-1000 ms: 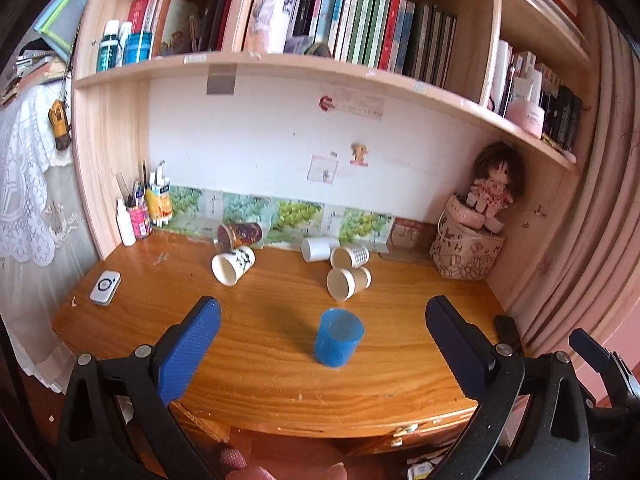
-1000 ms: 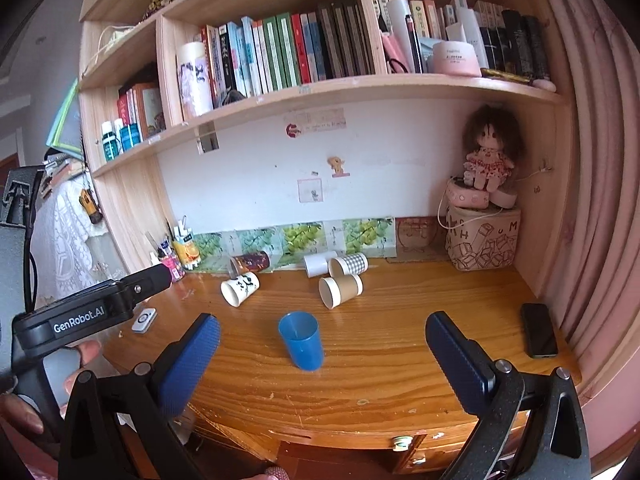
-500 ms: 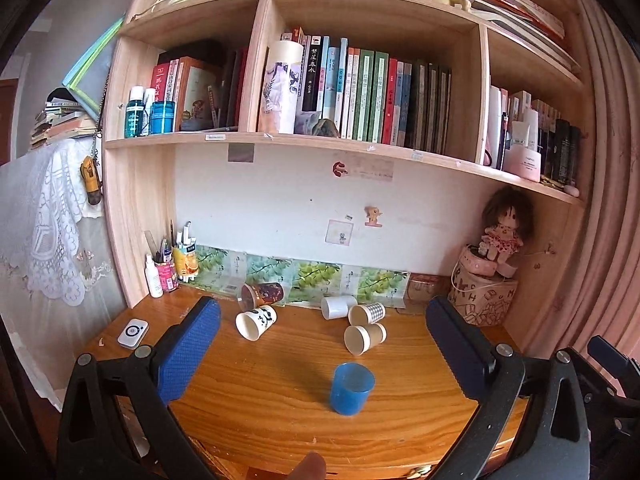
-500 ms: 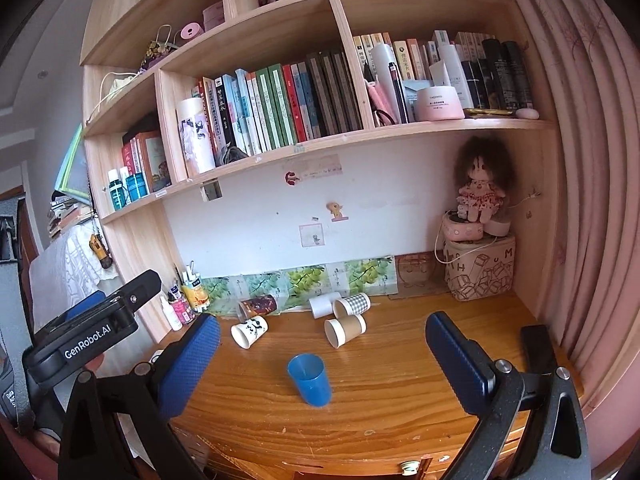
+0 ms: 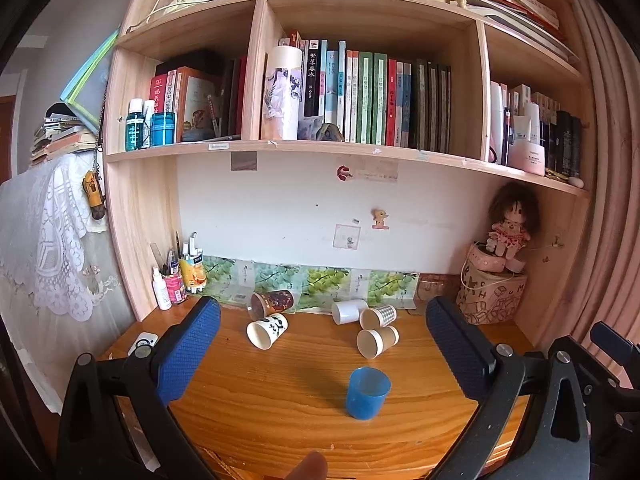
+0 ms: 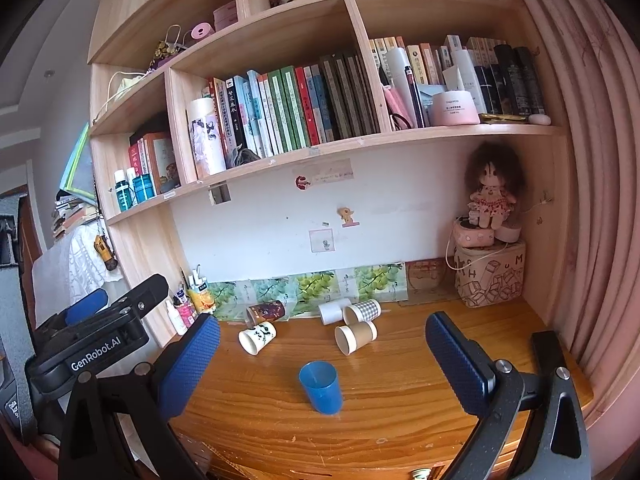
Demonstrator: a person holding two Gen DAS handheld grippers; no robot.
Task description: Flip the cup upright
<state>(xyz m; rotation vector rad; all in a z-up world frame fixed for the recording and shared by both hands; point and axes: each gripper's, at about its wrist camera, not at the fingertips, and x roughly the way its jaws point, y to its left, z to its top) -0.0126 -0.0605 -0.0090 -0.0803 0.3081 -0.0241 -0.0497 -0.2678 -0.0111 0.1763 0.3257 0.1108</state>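
Inspector: What is on the desk (image 5: pixel 280 408)?

Me: An upright plastic cup (image 5: pixel 367 393) stands nearest me, mid-desk. Behind it five paper cups lie on their sides: a kraft cup (image 5: pixel 377 342), a checked cup (image 5: pixel 377 316) and a plain cup (image 5: pixel 349 311) behind that, a panda cup (image 5: pixel 267 330) to the left, a dark printed cup (image 5: pixel 271 303) behind that.

Inspector: The corners?

Me: A pen holder (image 5: pixel 173 282) back left; a doll (image 5: pixel 509 226) on a printed bag (image 5: pixel 491 298) back right.

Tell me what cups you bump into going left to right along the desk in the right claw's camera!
Panda-print cup → dark patterned cup → blue cup → brown paper cup. The plain white and checkered cups overlap the brown one's span, so I left them out.
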